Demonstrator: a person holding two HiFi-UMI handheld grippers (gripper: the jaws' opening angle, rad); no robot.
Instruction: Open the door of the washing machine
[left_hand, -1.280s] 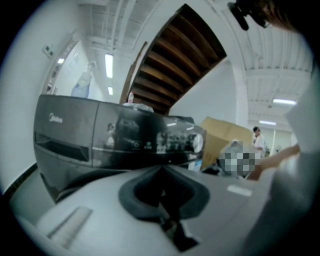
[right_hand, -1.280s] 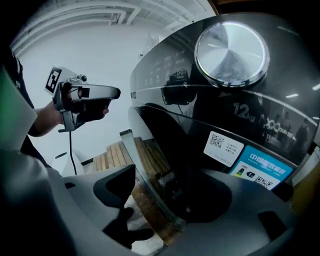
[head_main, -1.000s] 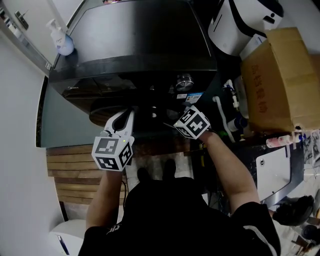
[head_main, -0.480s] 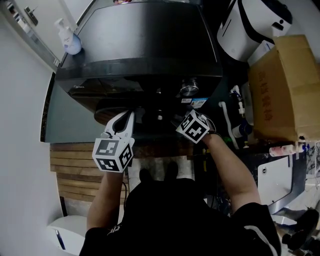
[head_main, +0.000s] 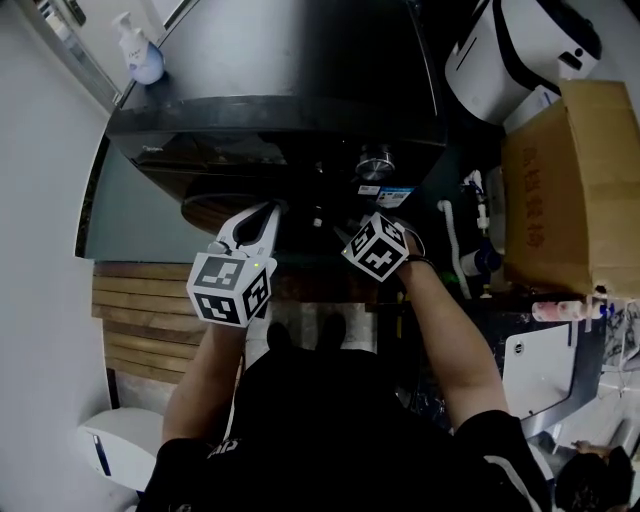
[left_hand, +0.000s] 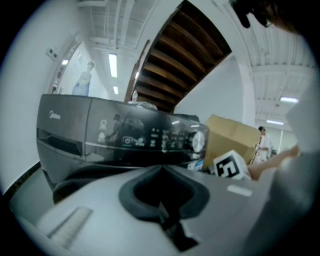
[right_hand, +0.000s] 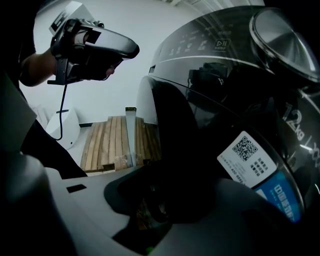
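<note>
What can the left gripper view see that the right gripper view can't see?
Only the left gripper view shows the cardboard box, the ceiling lights and a person standing far off. Only the right gripper view shows the left gripper, its jaws shut, the wooden pallet on the floor and a white device beside it. Both show the dark washing machine and its round silver knob.
</note>
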